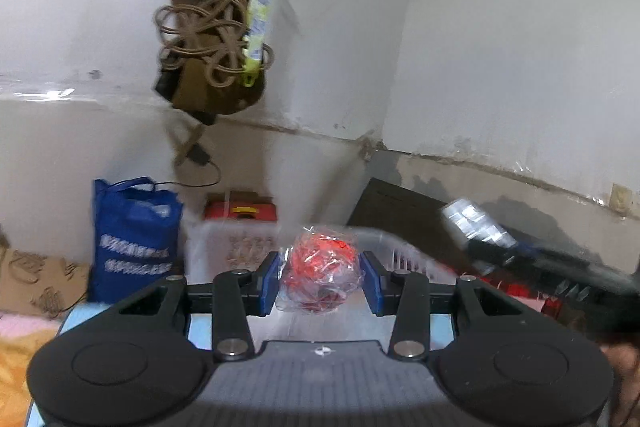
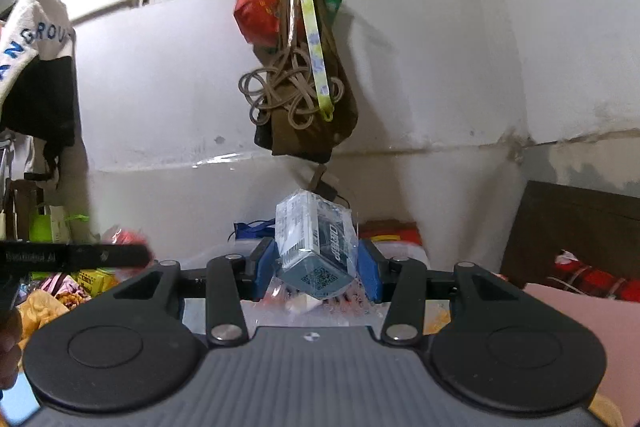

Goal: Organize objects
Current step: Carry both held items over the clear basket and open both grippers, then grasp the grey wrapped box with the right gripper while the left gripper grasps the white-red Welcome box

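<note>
Transport step: red ball in clear plastic wrap (image 1: 320, 273) clamped in left claw (image 1: 320, 277); grey-blue plastic-wrapped box (image 2: 316, 251) clamped in right claw (image 2: 318, 267). Placement into far white slotted plastic basket (image 1: 404, 255) judged required next.

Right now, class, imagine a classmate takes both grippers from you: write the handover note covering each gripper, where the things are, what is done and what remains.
Left gripper: shut on the red bundle in clear crinkly plastic wrap, held in the air in front of the white slotted plastic basket.
Right gripper: shut on the grey-blue carton in clear plastic film, tilted, also in the air.
Done: both items picked up.
Left: set each down in its place; the pictures do not show where.
</note>
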`<state>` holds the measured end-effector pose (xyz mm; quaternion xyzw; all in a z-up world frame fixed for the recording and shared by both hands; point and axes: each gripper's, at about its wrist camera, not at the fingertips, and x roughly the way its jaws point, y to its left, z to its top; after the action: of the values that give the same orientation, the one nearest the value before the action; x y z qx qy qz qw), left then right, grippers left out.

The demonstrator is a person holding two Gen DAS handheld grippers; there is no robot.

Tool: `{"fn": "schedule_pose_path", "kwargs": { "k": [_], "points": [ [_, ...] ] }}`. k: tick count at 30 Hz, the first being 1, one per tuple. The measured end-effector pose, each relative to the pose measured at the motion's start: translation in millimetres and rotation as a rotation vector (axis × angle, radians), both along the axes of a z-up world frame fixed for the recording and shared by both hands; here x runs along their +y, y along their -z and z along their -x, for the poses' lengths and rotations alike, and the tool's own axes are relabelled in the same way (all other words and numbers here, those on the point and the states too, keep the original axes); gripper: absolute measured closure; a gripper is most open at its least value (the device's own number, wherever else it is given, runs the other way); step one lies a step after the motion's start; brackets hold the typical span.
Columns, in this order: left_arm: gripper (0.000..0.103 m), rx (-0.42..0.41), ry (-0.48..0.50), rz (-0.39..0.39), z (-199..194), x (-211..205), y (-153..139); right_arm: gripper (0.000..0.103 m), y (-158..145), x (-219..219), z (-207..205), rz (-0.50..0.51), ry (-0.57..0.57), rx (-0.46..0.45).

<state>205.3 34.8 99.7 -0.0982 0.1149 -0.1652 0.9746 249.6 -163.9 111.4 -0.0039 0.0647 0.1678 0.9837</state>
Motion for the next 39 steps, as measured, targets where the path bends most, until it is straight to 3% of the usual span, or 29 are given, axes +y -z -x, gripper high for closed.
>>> {"fn": "schedule_pose_path", "kwargs": {
  "k": [4, 6, 7, 8, 10, 14, 16, 19, 21, 24, 27, 28, 29, 31, 39],
  "points": [
    [0.054, 0.086, 0.009, -0.028, -61, -16, -19, 0.054, -11, 13, -47, 0.087, 0.01, 0.025],
    [0.014, 0.126, 0.003, -0.05, -80, -23, -14, 0.034, -8, 17, -52, 0.104, 0.016, 0.004],
    [0.011, 0.146, -0.005, -0.072, -87, -28, -10, 0.004, -6, 17, -55, 0.111, 0.018, 0.016],
    [0.011, 0.152, -0.012, -0.086, -88, -30, -5, 0.0, -4, 18, -57, 0.116, 0.023, 0.029],
    [0.011, 0.154, -0.006, -0.091, -81, -31, 0, 0.0, -1, 16, -49, 0.111, 0.045, 0.002],
    [0.011, 0.088, 0.008, -0.074, -20, -15, 10, 0.0, 13, -12, -9, 0.029, 0.038, -0.029],
    [0.011, 0.1, -0.009, -0.071, 11, -7, 28, 0.0, 33, -25, -1, 0.025, 0.071, 0.055],
    [0.011, 0.131, -0.035, -0.055, 49, 2, 65, 0.0, 77, -37, -4, 0.052, 0.14, 0.259],
    [0.011, 0.164, -0.049, -0.051, 59, 5, 84, 0.006, 103, -43, -9, 0.043, 0.136, 0.344],
    [0.011, 0.222, -0.068, -0.056, 64, 5, 103, 0.021, 118, -44, -17, 0.02, 0.123, 0.435],
    [0.011, 0.247, -0.046, -0.046, 63, 2, 112, 0.025, 118, -39, -19, 0.019, 0.115, 0.44],
    [0.011, 0.256, -0.038, -0.058, 61, -1, 113, 0.036, 119, -35, -21, 0.041, 0.117, 0.447],
    [0.011, 0.263, -0.038, -0.064, 59, -5, 114, 0.057, 121, -30, -23, 0.07, 0.116, 0.462],
    [0.011, 0.281, -0.026, -0.066, 57, -12, 117, 0.069, 122, -28, -24, 0.067, 0.128, 0.478],
    [0.011, 0.335, -0.062, -0.137, 46, -41, 126, 0.07, 114, -34, 8, 0.002, 0.139, 0.392]
  ]
}}
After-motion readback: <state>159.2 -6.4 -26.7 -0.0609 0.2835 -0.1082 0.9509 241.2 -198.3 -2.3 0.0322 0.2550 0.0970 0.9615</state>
